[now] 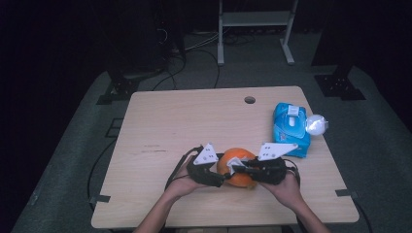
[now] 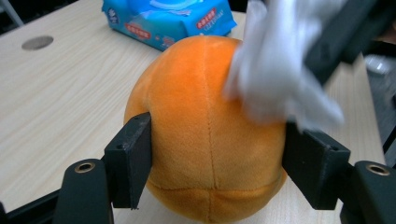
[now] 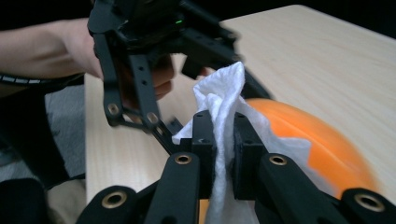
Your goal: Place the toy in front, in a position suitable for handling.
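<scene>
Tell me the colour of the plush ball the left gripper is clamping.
Orange, with stitched seams; the plush ball shows best in the left gripper view, between the left gripper pads.

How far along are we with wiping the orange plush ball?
Done: a white wipe is out of the blue wipes pack. In hand: left gripper clamps the orange plush ball; right gripper presses the wipe on its top. Left: the remaining surface.
</scene>
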A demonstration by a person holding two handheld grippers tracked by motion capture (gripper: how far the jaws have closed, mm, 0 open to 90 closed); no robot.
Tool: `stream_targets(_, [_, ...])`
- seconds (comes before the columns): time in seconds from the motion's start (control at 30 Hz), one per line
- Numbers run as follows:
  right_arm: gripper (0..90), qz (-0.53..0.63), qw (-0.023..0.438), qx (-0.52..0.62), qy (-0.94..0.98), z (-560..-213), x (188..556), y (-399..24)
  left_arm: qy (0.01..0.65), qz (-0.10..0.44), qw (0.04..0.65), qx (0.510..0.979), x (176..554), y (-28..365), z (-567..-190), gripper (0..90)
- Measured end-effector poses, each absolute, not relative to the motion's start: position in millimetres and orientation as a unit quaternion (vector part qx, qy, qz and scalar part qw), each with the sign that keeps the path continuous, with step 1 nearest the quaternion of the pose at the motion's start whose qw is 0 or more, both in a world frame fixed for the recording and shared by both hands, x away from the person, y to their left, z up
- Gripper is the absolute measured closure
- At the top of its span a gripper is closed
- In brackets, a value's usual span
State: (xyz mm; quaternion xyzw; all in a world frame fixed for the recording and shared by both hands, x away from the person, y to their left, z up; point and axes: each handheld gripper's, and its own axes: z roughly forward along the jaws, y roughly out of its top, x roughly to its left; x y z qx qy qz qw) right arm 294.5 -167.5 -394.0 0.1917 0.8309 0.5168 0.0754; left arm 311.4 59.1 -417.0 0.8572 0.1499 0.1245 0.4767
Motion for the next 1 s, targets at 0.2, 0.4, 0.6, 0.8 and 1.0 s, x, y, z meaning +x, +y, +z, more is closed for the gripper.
stream_targets(0.2, [81.5, 0.521, 0.076, 0.209, 0.824, -393, 299, -174, 0.133, 0.142, 0.461, 0.866, 308, 58, -420, 29.9])
stream_targets(0.4, [81.4, 0.522, 0.086, 0.239, 0.814, -396, 307, -193, 0.167, 0.107, 0.48, 0.855, 316, 62, -426, 17.4])
stream_targets(0.6, [81.5, 0.521, 0.093, 0.231, 0.817, -393, 304, -189, 0.179, 0.1, 0.486, 0.849, 316, 62, -426, 21.8])
stream_targets(0.8, [81.5, 0.501, 0.095, 0.186, 0.84, -393, 288, -159, 0.134, 0.135, 0.463, 0.866, 305, 53, -422, 25.1])
stream_targets(1.0, [81.5, 0.512, 0.105, 0.238, 0.818, -391, 303, -186, 0.131, 0.129, 0.457, 0.87, 308, 60, -427, 25.0])
